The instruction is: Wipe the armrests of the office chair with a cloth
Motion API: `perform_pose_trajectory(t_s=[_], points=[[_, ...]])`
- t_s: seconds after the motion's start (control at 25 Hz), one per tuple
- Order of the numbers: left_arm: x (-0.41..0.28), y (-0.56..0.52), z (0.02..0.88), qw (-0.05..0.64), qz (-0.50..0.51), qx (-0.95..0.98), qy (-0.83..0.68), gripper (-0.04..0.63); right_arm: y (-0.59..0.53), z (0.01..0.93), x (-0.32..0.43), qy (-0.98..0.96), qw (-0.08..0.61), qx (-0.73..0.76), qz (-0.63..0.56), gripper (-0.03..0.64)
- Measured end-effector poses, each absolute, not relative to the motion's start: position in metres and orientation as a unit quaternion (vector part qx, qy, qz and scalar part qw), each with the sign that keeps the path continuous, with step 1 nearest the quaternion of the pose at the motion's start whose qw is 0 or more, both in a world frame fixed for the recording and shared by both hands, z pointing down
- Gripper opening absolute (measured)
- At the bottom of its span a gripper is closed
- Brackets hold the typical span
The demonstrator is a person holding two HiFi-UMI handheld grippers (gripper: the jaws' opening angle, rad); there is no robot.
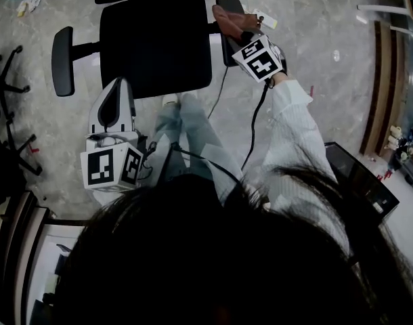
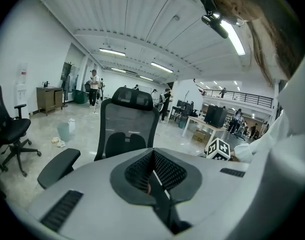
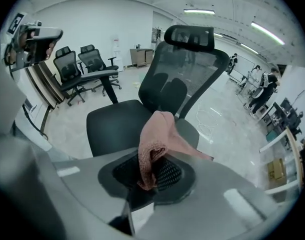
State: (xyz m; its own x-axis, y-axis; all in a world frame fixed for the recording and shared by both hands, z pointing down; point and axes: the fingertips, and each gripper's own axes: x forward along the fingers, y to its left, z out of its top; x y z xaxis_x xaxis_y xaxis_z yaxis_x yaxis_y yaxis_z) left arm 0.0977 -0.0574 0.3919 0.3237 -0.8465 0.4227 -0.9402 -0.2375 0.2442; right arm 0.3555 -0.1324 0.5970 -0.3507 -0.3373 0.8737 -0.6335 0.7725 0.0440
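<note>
The cloth (image 1: 232, 20) is gripped in the jaws of the right gripper (image 1: 239, 30) at the office chair (image 1: 156, 42) armrest (image 1: 228, 4) at one o'clock, while the left gripper (image 1: 116, 95) is held at eight o'clock, jaws closed on nothing.

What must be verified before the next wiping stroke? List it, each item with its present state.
1. Pink-brown woven cloth held by right gripper: ok, jaws shut on it.
2. Cloth on the black padded armrest of the black office chair: ok in head view; pressure cannot tell.
3. Left gripper free: ok, shut, nothing between its jaws.
4. Other armrest unobstructed: ok, nothing on it.
5. Black cable clear of chair: cannot tell.
</note>
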Motion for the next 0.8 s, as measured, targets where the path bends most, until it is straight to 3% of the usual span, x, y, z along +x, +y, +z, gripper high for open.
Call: perform_pose_trajectory(t_s=[0.48, 0.8], points=[[0.127, -0.062, 0.379, 0.214, 0.1, 0.805, -0.545, 0.003, -0.027, 0.578, 0.352, -0.828, 0.453, 0.262, 0.202, 0.049], [0.13, -0.053, 0.393, 0.224, 0.118, 0.804, -0.538, 0.003, -0.067, 0.58, 0.362, -0.83, 0.456, 0.262, 0.186, 0.049]])
